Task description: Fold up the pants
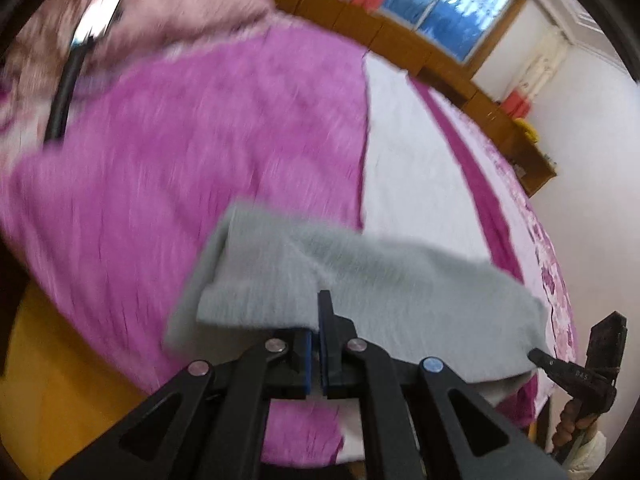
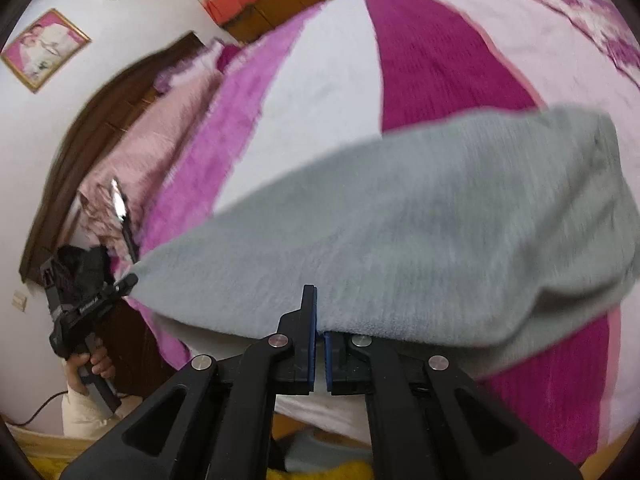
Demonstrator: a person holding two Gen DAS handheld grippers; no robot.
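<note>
The grey pants are held up over the pink and white bed, stretched between both grippers. My left gripper is shut on one edge of the fabric; the cloth drapes over its left finger. My right gripper is shut on the near edge of the pants, which spread wide in front of it. The right gripper also shows in the left wrist view at the cloth's right corner. The left gripper shows in the right wrist view at the cloth's left corner.
The bed has a pink blanket with white and magenta stripes. A fluffy pale pink blanket lies at the head. A wooden cabinet and window stand behind. A dark cable hangs at left.
</note>
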